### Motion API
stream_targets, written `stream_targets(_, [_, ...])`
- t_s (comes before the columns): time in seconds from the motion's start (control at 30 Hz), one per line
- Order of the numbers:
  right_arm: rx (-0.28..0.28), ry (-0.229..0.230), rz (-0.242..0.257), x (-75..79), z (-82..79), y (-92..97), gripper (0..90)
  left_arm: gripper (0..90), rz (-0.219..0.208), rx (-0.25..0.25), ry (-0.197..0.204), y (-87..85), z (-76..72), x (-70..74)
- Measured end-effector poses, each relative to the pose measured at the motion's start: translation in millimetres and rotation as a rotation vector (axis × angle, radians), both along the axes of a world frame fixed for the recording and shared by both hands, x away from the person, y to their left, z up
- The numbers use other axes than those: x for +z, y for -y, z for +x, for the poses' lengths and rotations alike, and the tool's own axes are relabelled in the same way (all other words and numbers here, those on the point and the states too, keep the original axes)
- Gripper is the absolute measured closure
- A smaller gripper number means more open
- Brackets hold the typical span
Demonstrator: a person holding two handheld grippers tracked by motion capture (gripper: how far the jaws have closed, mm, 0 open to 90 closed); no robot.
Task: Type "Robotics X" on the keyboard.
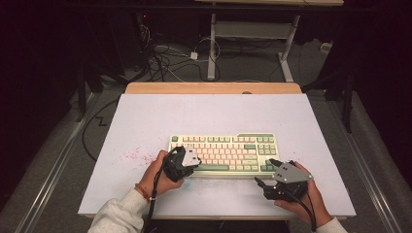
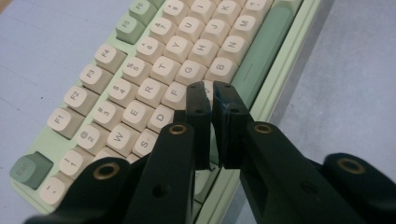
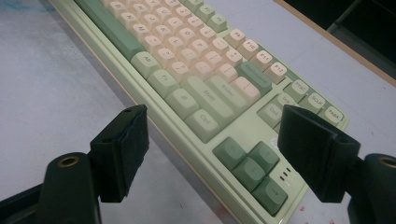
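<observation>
A: High view first; where is the keyboard (image 1: 224, 153)?

B: On the pale bench (image 1: 145, 116), a little toward six o'clock of the bench's middle, its long side running nine to three; red specks mark the bench at the keyboard's nine o'clock.

A: And the left tongs (image 1: 193, 159)?

B: Over the keyboard's lower left part, tips on the keys just above the left end of the space bar; the left hand (image 1: 163, 175) holds them from seven o'clock; jaws drawn nearly together, with nothing gripped.

A: The right tongs (image 1: 265, 175)?

B: At the keyboard's five o'clock corner, just off its front edge, above bare bench; the right hand (image 1: 303, 196) holds them; jaws spread.

A: Left gripper view?

B: The two black jaws almost meet, a thin slit between them; their tips sit over the letter keys near the V key and the space bar (image 2: 261, 56); the Esc key (image 2: 31, 170) lies at eight o'clock.

A: Right gripper view?

B: Jaws wide apart, nothing between the pads; the arrow keys (image 3: 254, 170) sit between them toward six o'clock; the rest of the keyboard stretches off toward eleven o'clock.
</observation>
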State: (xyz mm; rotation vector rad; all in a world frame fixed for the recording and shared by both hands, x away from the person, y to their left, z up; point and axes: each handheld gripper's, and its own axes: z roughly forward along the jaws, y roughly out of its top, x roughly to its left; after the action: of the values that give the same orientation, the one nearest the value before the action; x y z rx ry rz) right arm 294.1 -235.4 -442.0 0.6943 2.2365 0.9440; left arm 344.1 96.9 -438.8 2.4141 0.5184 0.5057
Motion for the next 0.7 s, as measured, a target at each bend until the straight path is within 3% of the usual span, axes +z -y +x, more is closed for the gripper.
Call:
stream_targets(0.23, [-0.002,0.000,-0.002,-0.1,0.0,-0.1,24.9,76.8,-0.028,0.016,0.027,-3.9,-0.5,5.7])
stream_targets(0.4, [-0.007,0.001,0.000,-0.2,0.5,0.2,24.9,67.5,-0.047,0.027,0.054,-5.3,-1.6,7.6])
stream_targets(0.7, [-0.008,0.001,0.000,-0.3,0.5,0.4,24.8,38.8,-0.086,0.085,0.111,-5.8,-4.2,10.1])
